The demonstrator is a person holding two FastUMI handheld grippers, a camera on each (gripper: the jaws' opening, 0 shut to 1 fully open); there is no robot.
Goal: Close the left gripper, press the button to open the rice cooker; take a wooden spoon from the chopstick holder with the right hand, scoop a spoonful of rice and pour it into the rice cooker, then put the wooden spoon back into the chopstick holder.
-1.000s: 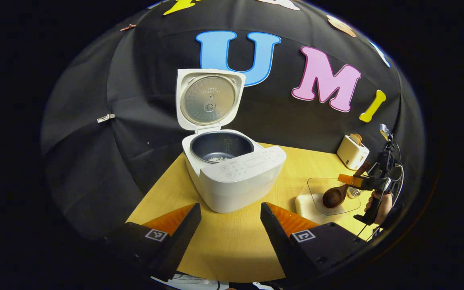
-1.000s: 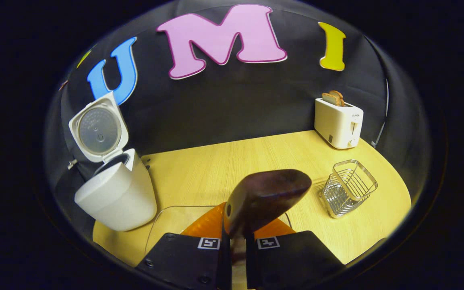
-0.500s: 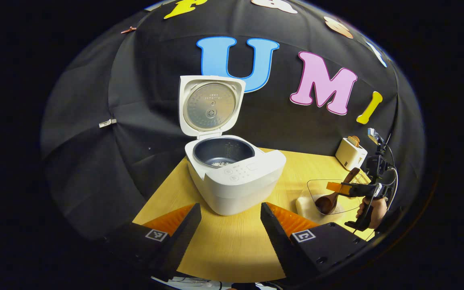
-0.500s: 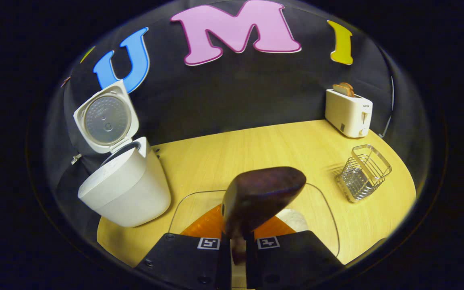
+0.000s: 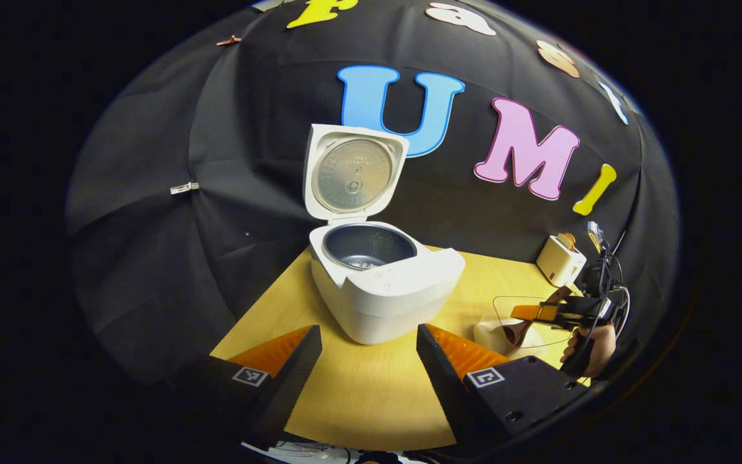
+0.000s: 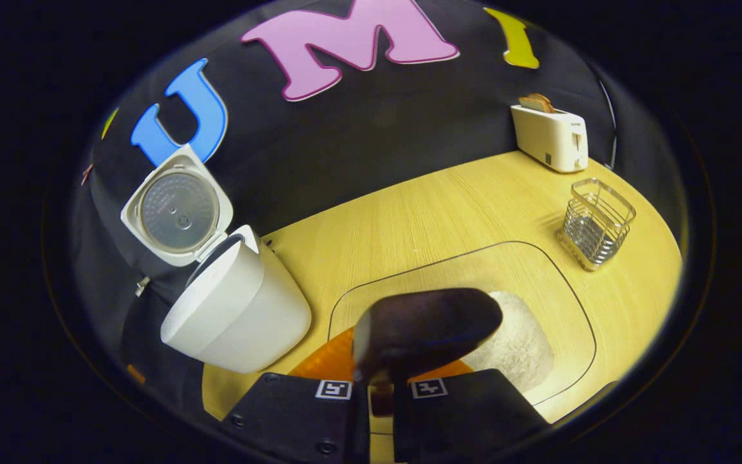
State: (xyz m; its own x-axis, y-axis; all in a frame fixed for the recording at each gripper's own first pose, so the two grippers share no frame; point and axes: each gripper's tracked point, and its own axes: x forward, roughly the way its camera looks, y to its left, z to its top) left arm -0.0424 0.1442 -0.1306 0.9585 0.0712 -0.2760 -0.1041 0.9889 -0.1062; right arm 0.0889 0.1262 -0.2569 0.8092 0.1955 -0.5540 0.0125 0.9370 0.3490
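The white rice cooker stands on the wooden table with its lid up; a little rice lies in its dark pot. My left gripper hovers open in front of it, nothing between the fingers. My right gripper is shut on the dark wooden spoon, whose bowl hangs over the pile of rice in the clear tray. In the left gripper view that gripper, held by a hand, tips the spoon down to the rice. The wire chopstick holder stands at the right.
A white toaster with bread in its slots sits at the table's far right corner. The black cloth wall closes in behind the cooker and toaster. Bare tabletop lies between cooker, tray and holder.
The right gripper has dropped and tilted downward, bringing the spoon's bowl low over the rice pile in the tray. The left gripper has drawn back slightly from the cooker, still open.
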